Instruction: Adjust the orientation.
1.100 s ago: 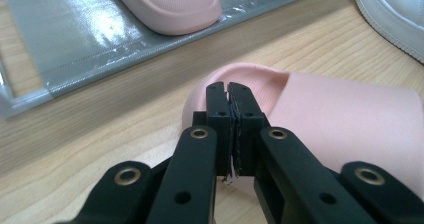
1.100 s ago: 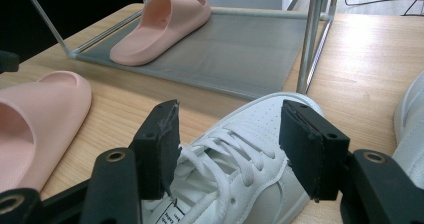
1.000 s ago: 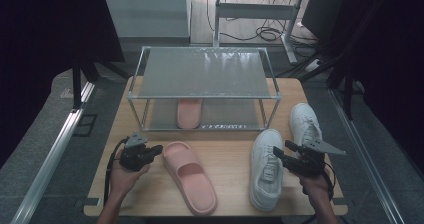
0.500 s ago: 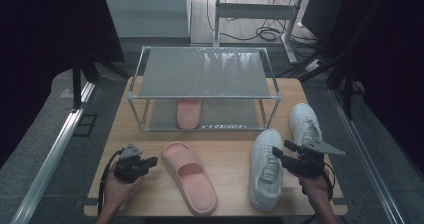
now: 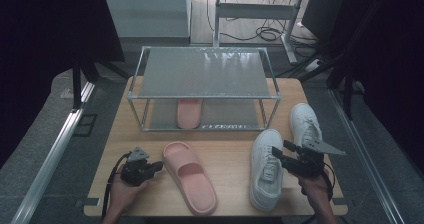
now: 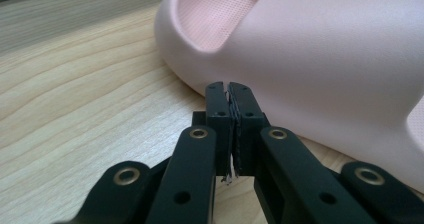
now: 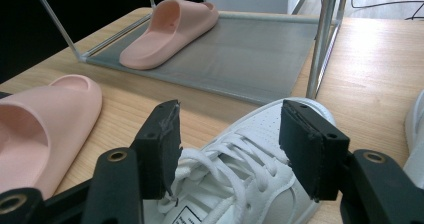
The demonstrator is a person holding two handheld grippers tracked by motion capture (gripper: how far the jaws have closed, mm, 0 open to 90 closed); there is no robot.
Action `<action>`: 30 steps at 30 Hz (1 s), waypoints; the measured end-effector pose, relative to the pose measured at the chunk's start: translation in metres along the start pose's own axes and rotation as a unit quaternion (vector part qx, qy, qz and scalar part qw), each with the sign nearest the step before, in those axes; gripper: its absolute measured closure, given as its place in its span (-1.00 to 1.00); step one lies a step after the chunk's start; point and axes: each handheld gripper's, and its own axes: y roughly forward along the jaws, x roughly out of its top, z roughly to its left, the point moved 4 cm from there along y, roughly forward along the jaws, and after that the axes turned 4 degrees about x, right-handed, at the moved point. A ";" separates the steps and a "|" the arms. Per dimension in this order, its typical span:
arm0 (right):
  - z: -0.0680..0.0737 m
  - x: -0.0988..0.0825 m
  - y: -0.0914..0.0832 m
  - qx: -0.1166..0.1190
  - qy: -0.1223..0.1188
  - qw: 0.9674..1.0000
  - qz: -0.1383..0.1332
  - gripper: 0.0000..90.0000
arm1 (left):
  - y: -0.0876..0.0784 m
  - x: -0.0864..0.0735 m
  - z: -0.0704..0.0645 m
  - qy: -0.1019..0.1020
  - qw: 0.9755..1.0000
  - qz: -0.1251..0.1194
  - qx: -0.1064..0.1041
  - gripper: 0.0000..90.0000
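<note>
Because one pink slipper (image 5: 190,113) already sits on the lower shelf of the metal rack (image 5: 202,72) near the middle of the high view, the work looks to be stowing footwear, and the loose pink slipper (image 5: 189,175) at lower centre seems next in line. It lies flat on the wooden table (image 5: 230,139), toe toward the bottom edge, heel toward the rack. In the left gripper view its rounded side (image 6: 320,59) takes up the upper right, just beyond the jaw tips.

The left gripper (image 5: 158,166) rests low at the lower left of the high view, pointing level at the slipper's side, its jaws pressed together with nothing between them. My guess is that it waits closed beside the slipper, or is lined up to nudge it.

At lower right, the right gripper (image 5: 280,149) hovers over a white sneaker (image 5: 265,169), jaws spread wide and empty; in the right gripper view they straddle the laces (image 7: 225,169) without touching. The hand comes up from the bottom edge, wrist roughly level. A second white sneaker (image 5: 304,121) lies just beyond, right of the rack.
</note>
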 end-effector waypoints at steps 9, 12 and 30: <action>0.000 0.001 -0.001 0.002 0.001 1.000 -0.001 -0.06 | 0.007 0.001 -0.003 0.005 1.000 0.007 -0.004 0.96; 0.001 0.001 -0.001 0.002 0.001 1.000 -0.001 -0.07 | 0.008 0.002 -0.004 0.007 1.000 0.008 -0.003 0.97; 0.003 0.002 0.000 0.005 -0.002 1.000 -0.001 -0.06 | 0.020 0.014 -0.004 0.006 1.000 0.010 -0.010 0.98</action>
